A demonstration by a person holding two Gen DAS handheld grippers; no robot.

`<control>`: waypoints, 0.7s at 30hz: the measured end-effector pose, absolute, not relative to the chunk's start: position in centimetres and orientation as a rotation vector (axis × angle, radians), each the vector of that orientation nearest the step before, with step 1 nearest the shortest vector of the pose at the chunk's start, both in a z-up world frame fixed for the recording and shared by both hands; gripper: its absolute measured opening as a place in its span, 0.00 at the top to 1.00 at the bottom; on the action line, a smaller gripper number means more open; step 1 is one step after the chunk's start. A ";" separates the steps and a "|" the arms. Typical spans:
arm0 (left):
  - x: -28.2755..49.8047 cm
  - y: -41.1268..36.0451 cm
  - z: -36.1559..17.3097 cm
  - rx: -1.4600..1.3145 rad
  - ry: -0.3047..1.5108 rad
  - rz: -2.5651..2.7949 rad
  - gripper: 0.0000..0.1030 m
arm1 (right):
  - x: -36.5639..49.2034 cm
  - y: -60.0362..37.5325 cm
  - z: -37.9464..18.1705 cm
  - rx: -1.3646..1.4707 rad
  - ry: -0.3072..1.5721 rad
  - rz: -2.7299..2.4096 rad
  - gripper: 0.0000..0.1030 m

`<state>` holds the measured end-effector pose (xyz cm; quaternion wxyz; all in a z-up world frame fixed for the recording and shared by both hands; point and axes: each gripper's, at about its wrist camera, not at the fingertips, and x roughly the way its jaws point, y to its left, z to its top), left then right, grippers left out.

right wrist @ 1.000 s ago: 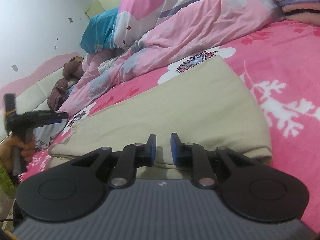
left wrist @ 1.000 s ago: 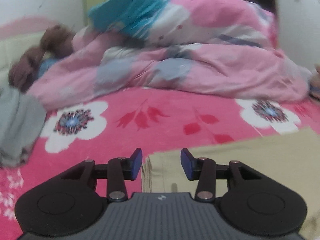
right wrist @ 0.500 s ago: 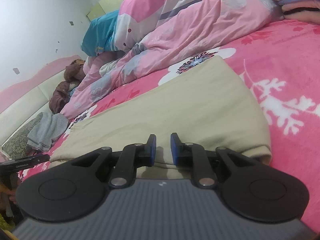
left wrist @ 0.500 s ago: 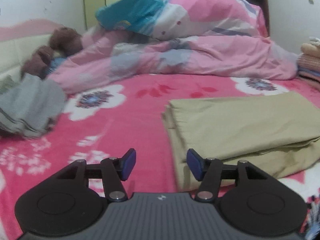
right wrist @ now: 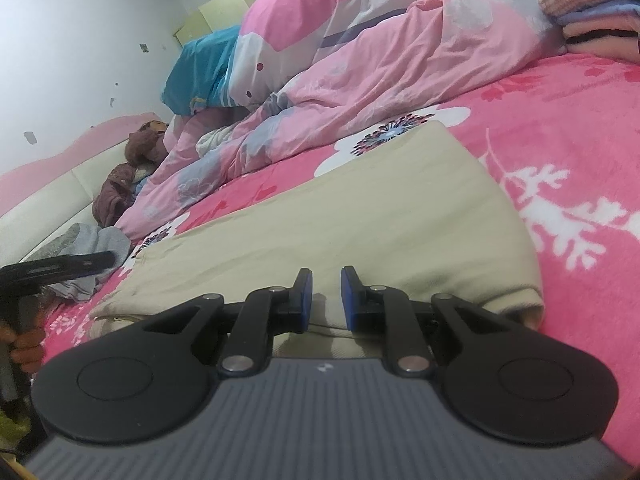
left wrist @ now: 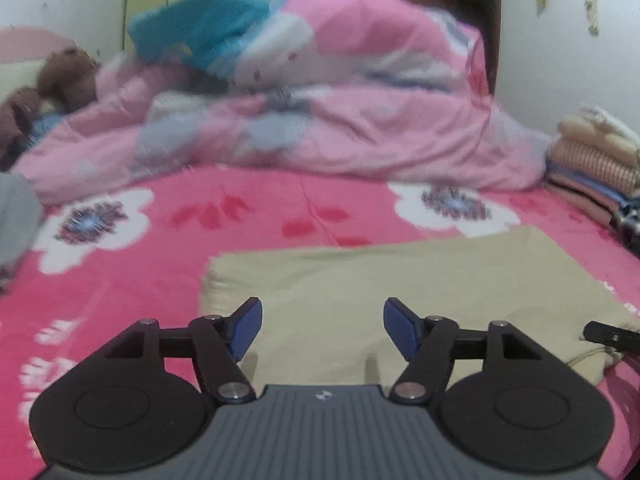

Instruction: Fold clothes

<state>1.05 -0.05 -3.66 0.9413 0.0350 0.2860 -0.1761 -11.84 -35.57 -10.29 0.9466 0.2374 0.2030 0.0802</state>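
A folded beige garment (left wrist: 400, 288) lies flat on the pink flowered bed sheet (left wrist: 160, 248); it also shows in the right wrist view (right wrist: 340, 224). My left gripper (left wrist: 318, 330) is open and empty, just above the garment's near left part. My right gripper (right wrist: 323, 300) has its jaws a narrow gap apart, low at the garment's near edge; I cannot tell if cloth is pinched between them. The left gripper shows at the left of the right wrist view (right wrist: 60, 266), and the tip of the right one at the right of the left wrist view (left wrist: 608, 336).
A pink quilt (left wrist: 340, 120) and a teal pillow (left wrist: 200, 28) are heaped at the back. A stack of folded clothes (left wrist: 596, 168) stands at the right. A grey garment (right wrist: 92, 248) and a brown plush toy (right wrist: 136, 160) lie at the left.
My left gripper has swung right over the beige garment and its jaws have opened wider. My right gripper has stayed in place.
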 end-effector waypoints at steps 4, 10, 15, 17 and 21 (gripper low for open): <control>3.1 -1.2 -6.2 0.084 0.686 -0.317 0.30 | -11.9 -35.5 -10.3 0.478 0.410 0.163 0.86; 2.5 -1.5 -6.9 0.112 0.674 -0.303 0.18 | -11.9 -35.5 -10.3 0.474 0.406 0.161 0.86; 2.7 -1.8 -6.8 0.111 0.689 -0.292 0.14 | -11.9 -35.4 -10.3 0.473 0.405 0.160 0.86; 2.8 -2.0 -6.8 0.117 0.691 -0.287 0.13 | -12.0 -35.4 -10.3 0.473 0.404 0.159 0.86; 2.8 -2.2 -6.8 0.123 0.697 -0.278 0.12 | -12.0 -35.3 -10.3 0.473 0.404 0.158 0.86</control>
